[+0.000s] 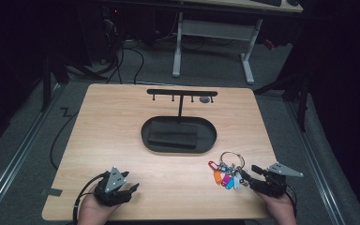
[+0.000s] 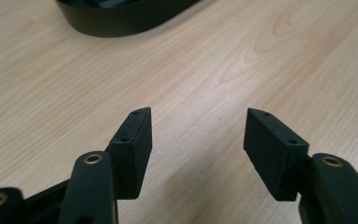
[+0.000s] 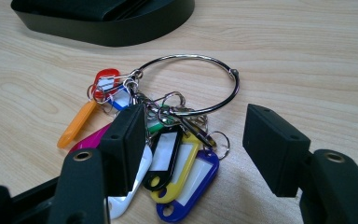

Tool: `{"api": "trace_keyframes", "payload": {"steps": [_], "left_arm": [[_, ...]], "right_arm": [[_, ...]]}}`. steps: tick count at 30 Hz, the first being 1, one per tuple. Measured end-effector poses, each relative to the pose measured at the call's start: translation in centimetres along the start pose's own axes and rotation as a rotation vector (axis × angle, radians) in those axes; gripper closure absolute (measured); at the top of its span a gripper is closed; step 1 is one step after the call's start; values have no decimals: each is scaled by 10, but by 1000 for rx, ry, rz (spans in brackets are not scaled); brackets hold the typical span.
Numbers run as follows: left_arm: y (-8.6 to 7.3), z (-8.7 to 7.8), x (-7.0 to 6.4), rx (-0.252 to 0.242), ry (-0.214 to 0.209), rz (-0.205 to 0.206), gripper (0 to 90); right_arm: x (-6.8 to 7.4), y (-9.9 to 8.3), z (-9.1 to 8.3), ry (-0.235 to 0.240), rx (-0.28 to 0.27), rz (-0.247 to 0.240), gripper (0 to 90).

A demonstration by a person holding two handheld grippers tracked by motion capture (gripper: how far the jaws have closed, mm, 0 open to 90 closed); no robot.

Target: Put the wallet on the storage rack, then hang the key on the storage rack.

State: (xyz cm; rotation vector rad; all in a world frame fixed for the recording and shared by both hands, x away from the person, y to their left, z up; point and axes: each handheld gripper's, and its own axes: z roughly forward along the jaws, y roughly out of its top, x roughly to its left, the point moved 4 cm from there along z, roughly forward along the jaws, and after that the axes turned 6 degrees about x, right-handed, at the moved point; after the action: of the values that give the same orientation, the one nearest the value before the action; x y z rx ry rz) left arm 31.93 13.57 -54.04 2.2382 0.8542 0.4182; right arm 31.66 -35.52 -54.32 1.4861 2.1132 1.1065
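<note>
The key ring (image 3: pixel 191 84) with coloured tags (image 3: pixel 177 163) lies at the table's (image 1: pixel 122 136) five o'clock, just before the right gripper (image 3: pixel 196 149), jaws spread. Pinch the steel loop, probably liftable. Left gripper (image 2: pixel 198 144) spread, empty.

One key bunch (image 1: pixel 227 174), one black tray (image 1: pixel 178 135), one rack (image 1: pixel 182 93)

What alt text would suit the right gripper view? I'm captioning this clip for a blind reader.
A bunch of coloured key tags on a large metal ring lies on a wooden table, just ahead of the open right gripper. A black oval tray sits beyond.
</note>
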Motion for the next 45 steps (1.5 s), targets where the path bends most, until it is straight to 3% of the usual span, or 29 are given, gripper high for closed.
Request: {"api": "trace_keyframes", "payload": {"steps": [3, 10, 13, 19, 22, 27, 31, 34, 38, 41, 45], "left_arm": [[-1, 1, 4, 2, -22, -25, 381], [0, -4, 9, -25, -30, -15, 362], [-1, -2, 9, -18, -47, -10, 361], [0, 3, 8, -26, -74, 7, 358], [2, 2, 8, -41, -74, 11, 357], [6, 3, 3, -48, -70, 42, 347], [5, 4, 4, -36, -25, 76, 329], [5, 5, 5, -34, -28, 67, 321], [5, 4, 6, -41, -26, 62, 321], [3, 5, 5, -38, -47, 50, 319], [4, 3, 3, -44, -52, 66, 319]], "right_arm": [[0, 0, 1, -8, -2, 4, 397], [3, 3, 0, -29, -18, 22, 392], [6, 4, -1, -62, -8, 15, 388], [11, 14, -1, -95, 73, -10, 406], [16, 20, 1, -135, 123, -70, 401], [20, 34, 0, -174, 194, -108, 397], [21, 43, -2, -174, 242, -106, 392], [20, 48, -2, -145, 261, -79, 392], [17, 54, -1, -147, 313, -96, 392], [15, 58, 1, -154, 348, -98, 393], [15, 65, 4, -159, 414, -126, 392]]}}
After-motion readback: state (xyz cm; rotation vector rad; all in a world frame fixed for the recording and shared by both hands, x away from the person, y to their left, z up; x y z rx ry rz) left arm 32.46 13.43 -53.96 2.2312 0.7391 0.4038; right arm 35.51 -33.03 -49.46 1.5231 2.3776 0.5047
